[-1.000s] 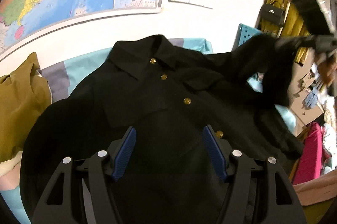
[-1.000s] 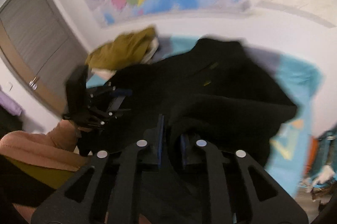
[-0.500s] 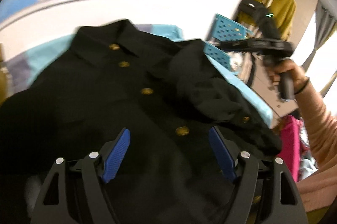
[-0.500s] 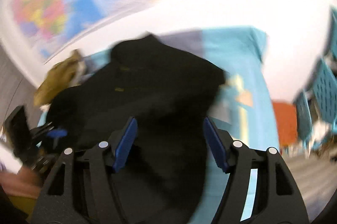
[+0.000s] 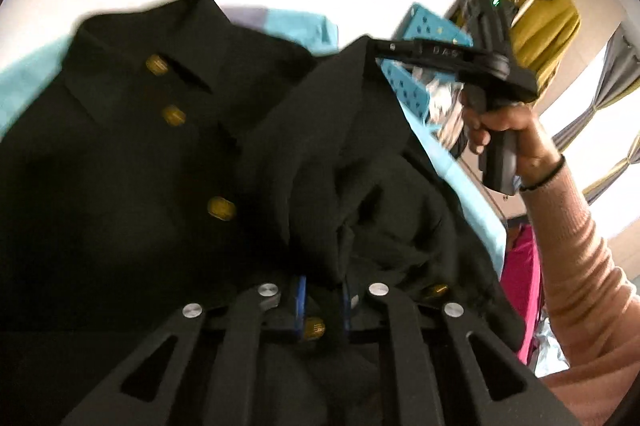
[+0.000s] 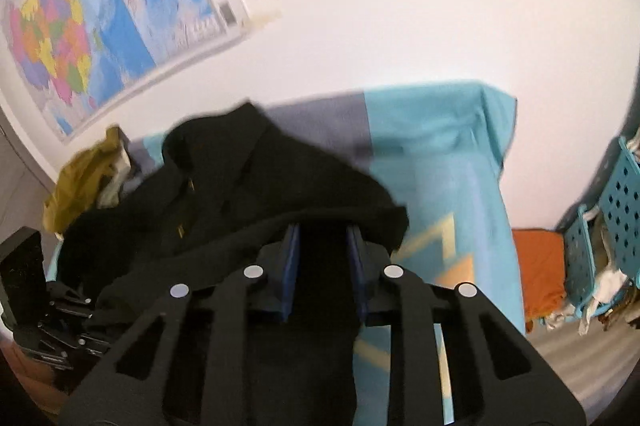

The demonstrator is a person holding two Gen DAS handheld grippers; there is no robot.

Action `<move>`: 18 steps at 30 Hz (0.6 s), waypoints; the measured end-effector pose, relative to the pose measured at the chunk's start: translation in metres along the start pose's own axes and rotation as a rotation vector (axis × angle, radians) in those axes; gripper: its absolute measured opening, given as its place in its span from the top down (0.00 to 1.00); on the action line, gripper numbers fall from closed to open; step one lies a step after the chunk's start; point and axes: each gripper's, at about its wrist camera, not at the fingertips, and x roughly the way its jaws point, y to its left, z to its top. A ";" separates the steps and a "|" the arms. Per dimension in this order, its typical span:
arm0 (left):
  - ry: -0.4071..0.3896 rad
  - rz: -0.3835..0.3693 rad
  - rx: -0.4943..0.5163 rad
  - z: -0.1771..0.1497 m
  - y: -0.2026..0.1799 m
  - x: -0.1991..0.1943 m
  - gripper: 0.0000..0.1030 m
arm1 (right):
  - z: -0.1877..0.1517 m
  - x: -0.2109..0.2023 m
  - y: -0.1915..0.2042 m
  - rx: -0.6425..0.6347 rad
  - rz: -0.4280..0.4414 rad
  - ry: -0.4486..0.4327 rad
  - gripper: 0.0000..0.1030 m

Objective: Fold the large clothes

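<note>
Black jacket (image 5: pixel 168 186) spread on the blue-covered tabletop (image 6: pixel 440 162), its collar toward the wall edge. Left gripper (image 5: pixel 322 300) clenched on a jacket fold; right gripper (image 6: pixel 324 266) closing, cloth between its pads. Blue crates (image 6: pixel 616 210) flank the tabletop's right edge; the mustard garment (image 6: pixel 80 182) lies at its left.

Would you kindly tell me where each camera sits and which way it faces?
Left wrist: behind the left tongs, shut on the black jacket, looking down along it; the right hand and pink sleeve show.
Right wrist: behind the right tongs, closing with jacket cloth between them, facing the wall map; the left tongs show at lower left.
Shared: jacket, blue cover, teal basket.
</note>
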 end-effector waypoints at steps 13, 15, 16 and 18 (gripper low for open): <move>-0.025 0.281 -0.121 -0.013 0.070 -0.065 0.53 | -0.021 -0.004 -0.012 0.046 -0.009 -0.008 0.38; -0.022 0.227 -0.098 -0.026 0.061 -0.065 0.47 | -0.040 -0.013 -0.016 0.070 0.046 0.025 0.31; -0.013 0.183 -0.094 -0.030 0.056 -0.063 0.39 | -0.050 -0.015 -0.017 0.074 0.060 0.042 0.30; -0.009 0.104 -0.077 -0.038 0.044 -0.058 0.36 | -0.066 -0.016 -0.013 0.070 0.090 0.078 0.30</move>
